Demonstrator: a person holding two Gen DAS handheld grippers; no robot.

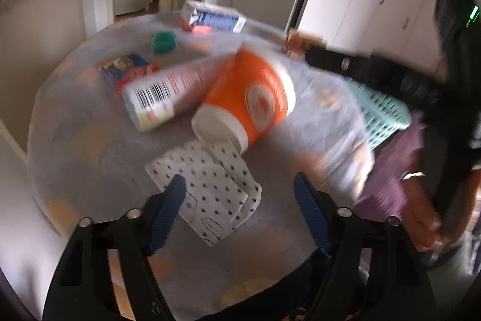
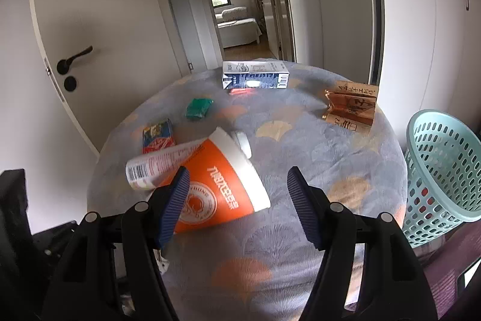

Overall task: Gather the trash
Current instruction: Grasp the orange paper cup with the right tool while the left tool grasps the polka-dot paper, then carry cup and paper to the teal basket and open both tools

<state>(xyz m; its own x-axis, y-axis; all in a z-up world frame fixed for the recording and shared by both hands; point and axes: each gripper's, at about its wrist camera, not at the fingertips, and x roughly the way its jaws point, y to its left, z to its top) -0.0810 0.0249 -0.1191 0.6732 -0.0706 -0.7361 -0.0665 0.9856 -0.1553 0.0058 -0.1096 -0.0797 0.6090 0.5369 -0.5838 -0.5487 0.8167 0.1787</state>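
An orange paper cup (image 1: 249,101) (image 2: 221,185) lies on its side on the round cloth-covered table (image 1: 90,146) (image 2: 315,158), with a white tube-shaped container with a barcode (image 1: 162,94) (image 2: 156,164) beside it. A dotted napkin (image 1: 213,188) lies in front of the cup. My left gripper (image 1: 239,191) hovers open over the napkin; nothing is pressed between its blue pads. My right gripper (image 2: 237,188) stands open just behind the cup, the cup's rim partly between its fingers without contact I can confirm. A mint laundry-style basket (image 2: 442,170) (image 1: 378,113) stands right of the table.
On the table also lie a blue-white carton (image 2: 255,75) (image 1: 215,15), a green packet (image 2: 198,108) (image 1: 163,41), a small colourful box (image 2: 157,137) (image 1: 126,68) and a brown printed bag (image 2: 351,107). A person's hand (image 1: 421,218) holds the other gripper at right. A door stands left.
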